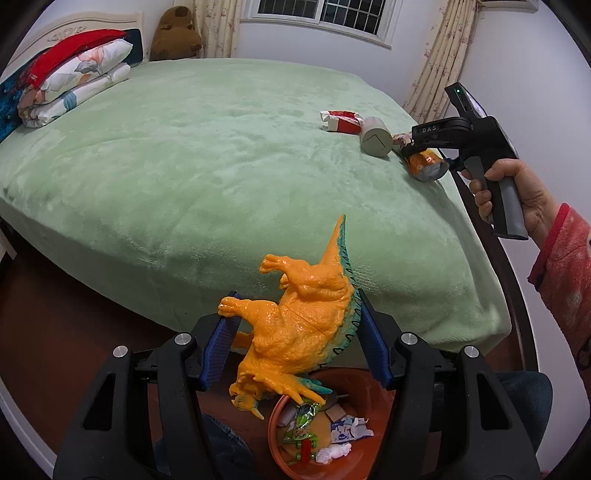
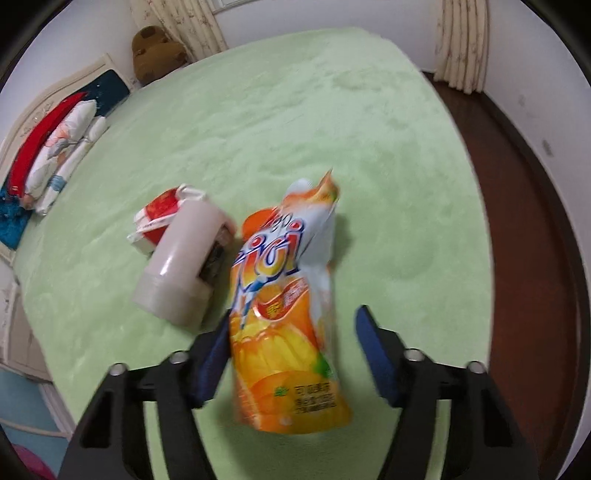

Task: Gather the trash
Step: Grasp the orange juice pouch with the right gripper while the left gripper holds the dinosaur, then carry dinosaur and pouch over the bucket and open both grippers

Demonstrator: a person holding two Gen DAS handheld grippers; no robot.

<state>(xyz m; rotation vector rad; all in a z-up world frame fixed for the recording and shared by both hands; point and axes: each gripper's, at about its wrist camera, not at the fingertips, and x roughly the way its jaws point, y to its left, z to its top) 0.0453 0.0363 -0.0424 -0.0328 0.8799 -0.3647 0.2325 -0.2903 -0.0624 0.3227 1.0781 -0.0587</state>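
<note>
- Clamping the orange dinosaur toy (image 1: pixel 295 325) between the blue pads of the left hand-held gripper (image 1: pixel 295 343), head hanging down — just off the near edge of the bed (image 1: pixel 184 166).
- Hanging directly over the orange trash bin (image 1: pixel 354 384) on the floor, wrappers and crumpled paper (image 1: pixel 332 432) lying inside it.
- Straddling the orange juice pouch (image 2: pixel 288 332) with the right hand-held gripper (image 2: pixel 291 350), jaws spread; left pad touching the pouch's side, right pad standing apart from it, so not yet gripping.
- Lying near the bed's right edge, that pouch, seen from the left wrist view (image 1: pixel 424 164) under the right hand-held gripper's (image 1: pixel 410 149) tip.
- Resting just beside the pouch, a beige cylindrical container (image 2: pixel 177 266) on its side, with a small dark item — too blurred to identify — wedged between them.
- Lying behind and touching the container, a red-and-white packet (image 2: pixel 155 218).
- Sitting stacked at the bed's head end, folded bedding (image 1: pixel 70 74); a brown plush toy (image 1: pixel 177 33) propped in the far corner.
</note>
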